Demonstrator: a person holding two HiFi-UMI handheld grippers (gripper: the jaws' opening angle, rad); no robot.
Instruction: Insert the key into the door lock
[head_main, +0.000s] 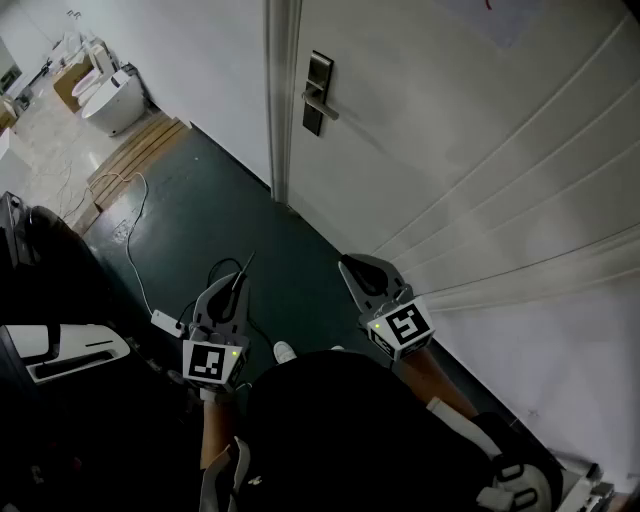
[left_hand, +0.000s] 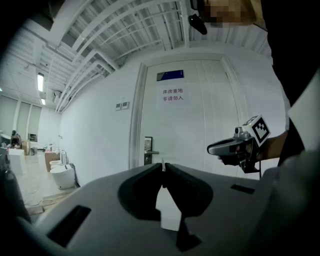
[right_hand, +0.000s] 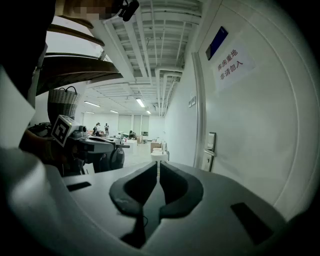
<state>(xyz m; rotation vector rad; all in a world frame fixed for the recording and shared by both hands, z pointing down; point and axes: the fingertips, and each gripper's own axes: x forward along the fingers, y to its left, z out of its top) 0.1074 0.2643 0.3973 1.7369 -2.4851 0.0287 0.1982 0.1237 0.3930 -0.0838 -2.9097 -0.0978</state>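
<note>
Fingers (left_hand: 145, 187) of my left gripper (left_hand: 163, 170) are pinching the key (left_hand: 163, 165) tight at their very tips, so only a thin pale sliver of it is poking out towards the door lock (left_hand: 148, 150). Fingers (right_hand: 176, 187) of my right gripper (right_hand: 158, 167) are pressing together on nothing, with just a narrow slit between them, and that gripper is hanging well short of the door lock and lower than it. I am standing back from the door (head_main: 470, 150), so the key is sitting well apart from the door lock, below it and out in front of it. The handle (head_main: 325, 103) is jutting out from the door lock's plate.

Judging by this, I am working through the approach step: the key is gripped, but the insertion is not yet begun. The next move is calling for me to carry the key up and forward to the door lock and find the keyhole, which I cannot make out from here. Then I am needing to line the blade square with it before pushing. So little metal is showing past the fingers that I am expecting to need a straight, gentle push
</note>
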